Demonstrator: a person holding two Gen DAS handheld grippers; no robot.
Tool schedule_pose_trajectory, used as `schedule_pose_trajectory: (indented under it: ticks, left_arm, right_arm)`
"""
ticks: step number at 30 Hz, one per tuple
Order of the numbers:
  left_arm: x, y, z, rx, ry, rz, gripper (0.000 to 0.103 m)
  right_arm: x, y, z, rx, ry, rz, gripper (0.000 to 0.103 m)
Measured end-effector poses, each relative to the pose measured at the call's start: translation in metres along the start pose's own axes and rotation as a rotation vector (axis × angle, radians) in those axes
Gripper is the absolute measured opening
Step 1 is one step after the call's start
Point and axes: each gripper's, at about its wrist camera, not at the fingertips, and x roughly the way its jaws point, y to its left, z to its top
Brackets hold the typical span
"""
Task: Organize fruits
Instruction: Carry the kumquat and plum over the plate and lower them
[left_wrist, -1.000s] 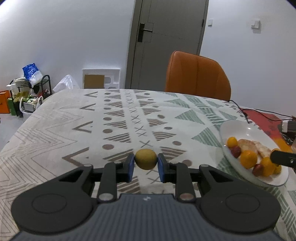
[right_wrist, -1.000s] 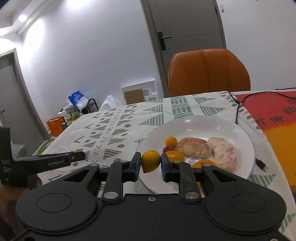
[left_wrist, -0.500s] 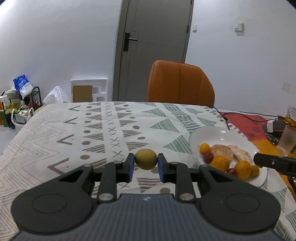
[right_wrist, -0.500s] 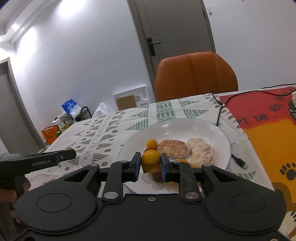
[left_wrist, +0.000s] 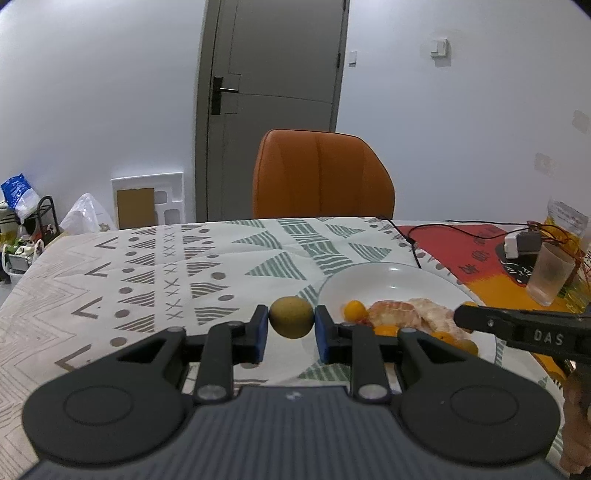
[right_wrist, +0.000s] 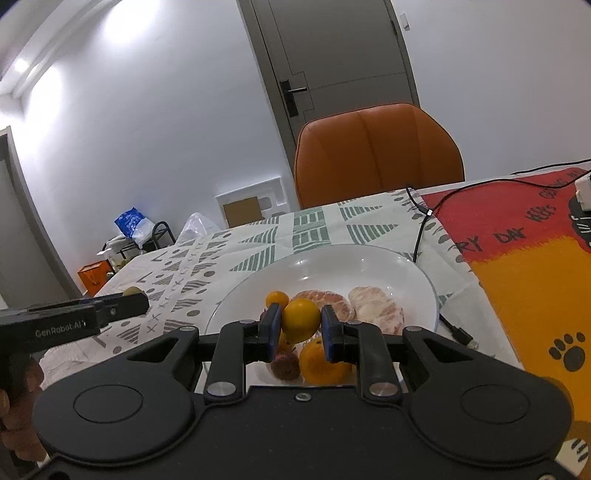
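Left wrist view: mounted behind the left gripper, low and close over the patterned tablecloth, facing the orange chair and grey door. Right wrist view: mounted behind the right gripper, close above the white plate, angled downward, facing the same chair and door (slightly tilted). Shared by both: plate, chair, door, tablecloth, and each opposite gripper at frame edge.

Right gripper clamps yellow fruit above white plate
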Motion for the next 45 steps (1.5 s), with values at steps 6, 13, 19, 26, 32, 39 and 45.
schedule_pose_trajectory:
  ticks: [6,13,19,26,32,39,45]
  left_arm:
    - [0.003,-0.007,0.000,0.011,0.007,-0.003,0.025]
    - [0.006,-0.014,0.002,0.021,0.012,-0.014,0.025]
    - [0.012,-0.028,0.001,0.041,0.018,-0.042,0.025]
    - [0.018,-0.042,0.000,0.056,0.028,-0.068,0.025]
    - [0.019,-0.052,-0.001,0.065,0.035,-0.091,0.025]
    - [0.017,-0.057,-0.002,0.064,0.033,-0.100,0.029]
    - [0.012,-0.048,-0.003,0.049,0.044,-0.072,0.033]
  right_arm:
    - [0.008,0.002,0.006,0.000,-0.011,0.034,0.022]
    - [0.011,-0.003,0.006,0.014,-0.024,0.049,0.040]
    - [-0.001,-0.019,-0.001,0.044,-0.014,0.031,0.045]
    - [-0.013,-0.033,-0.006,0.068,-0.019,-0.005,0.046]
    - [-0.018,-0.038,-0.008,0.082,-0.024,-0.015,0.048]
    - [-0.025,-0.033,-0.009,0.073,-0.026,-0.023,0.054]
    - [-0.027,-0.031,-0.012,0.077,-0.028,-0.018,0.056]
